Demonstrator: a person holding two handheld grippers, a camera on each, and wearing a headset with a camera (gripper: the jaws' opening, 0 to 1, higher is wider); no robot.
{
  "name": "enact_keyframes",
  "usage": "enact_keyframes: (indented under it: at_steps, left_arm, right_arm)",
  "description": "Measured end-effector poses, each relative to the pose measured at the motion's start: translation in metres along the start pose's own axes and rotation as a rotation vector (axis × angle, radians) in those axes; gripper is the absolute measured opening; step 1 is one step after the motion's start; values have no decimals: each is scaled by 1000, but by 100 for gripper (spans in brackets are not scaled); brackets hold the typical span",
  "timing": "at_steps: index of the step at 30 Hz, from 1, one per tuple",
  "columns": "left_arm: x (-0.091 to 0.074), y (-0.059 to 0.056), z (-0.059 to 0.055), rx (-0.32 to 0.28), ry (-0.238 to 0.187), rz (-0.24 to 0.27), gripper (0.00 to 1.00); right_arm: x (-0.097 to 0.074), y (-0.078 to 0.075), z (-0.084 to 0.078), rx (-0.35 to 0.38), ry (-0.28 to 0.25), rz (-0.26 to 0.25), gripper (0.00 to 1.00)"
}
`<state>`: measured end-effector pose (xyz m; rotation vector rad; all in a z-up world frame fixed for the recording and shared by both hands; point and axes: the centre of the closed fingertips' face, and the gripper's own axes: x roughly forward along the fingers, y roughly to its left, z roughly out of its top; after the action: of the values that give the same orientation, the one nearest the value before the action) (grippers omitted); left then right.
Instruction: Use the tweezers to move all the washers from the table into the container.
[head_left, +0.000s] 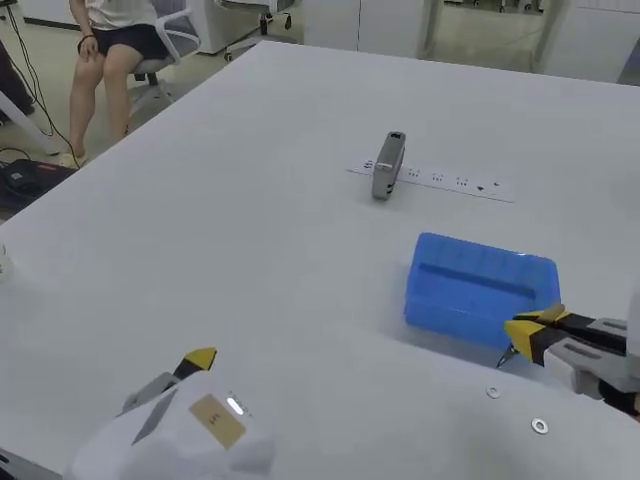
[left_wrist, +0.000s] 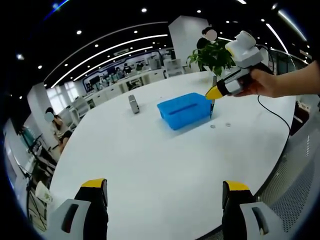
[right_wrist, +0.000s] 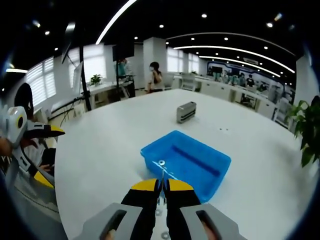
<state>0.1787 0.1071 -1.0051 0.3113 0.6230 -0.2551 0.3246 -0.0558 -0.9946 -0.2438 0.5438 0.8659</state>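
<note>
The right gripper (right_wrist: 163, 186) has its jaws pressed together on the tweezers (right_wrist: 162, 175), which stick out forward from between the yellow tips. At the tweezers' points sits one small washer (right_wrist: 161, 163), seen in the right gripper view against the near rim of the blue container (right_wrist: 200, 162); whether it is over the rim or just short of it, I cannot tell. In the head view this gripper (head_left: 528, 330) comes in from the right edge, with the tweezers (head_left: 504, 356) angled down just beside the container's (head_left: 480, 285) near corner. Two more washers lie loose on the white table (head_left: 250, 250) near that corner, one closer (head_left: 493, 392) and one further out (head_left: 540, 427). The left gripper (left_wrist: 164, 186) hangs low over the bare near side of the table, well apart from the container, its jaws spread wide with nothing between them. A grey device (head_left: 388, 165) stands beyond the container, across a power strip (head_left: 450, 182) set in the tabletop. A person (head_left: 115, 45) sits on a chair past the table's far left edge
</note>
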Motion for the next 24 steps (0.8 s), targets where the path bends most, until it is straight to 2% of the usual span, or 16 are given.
enact_keyframes:
  at_steps: [4,14,16,17,18,24]
  left_arm:
    - [0,0,0,1,2,1,97]
    - [0,0,-1,5,7,1,97]
    - [0,0,-1,8,7,4,97]
    - [0,0,-1,7,6,5,97]
    - [0,1,-1,5,5,5,97]
    - [0,2,0,3,2,12,97]
  right_arm:
    - [3,-1,-12,12,22,-3,2]
    - [9,0,-18,18,45,-7,3]
    - [10,-2,-23,7,63,-14,3]
    - [10,-3,-20,-2,42,-18,3]
    - [10,-3,-22,2,54,-16,3]
    - [11,0,-21,0,46,-9,2]
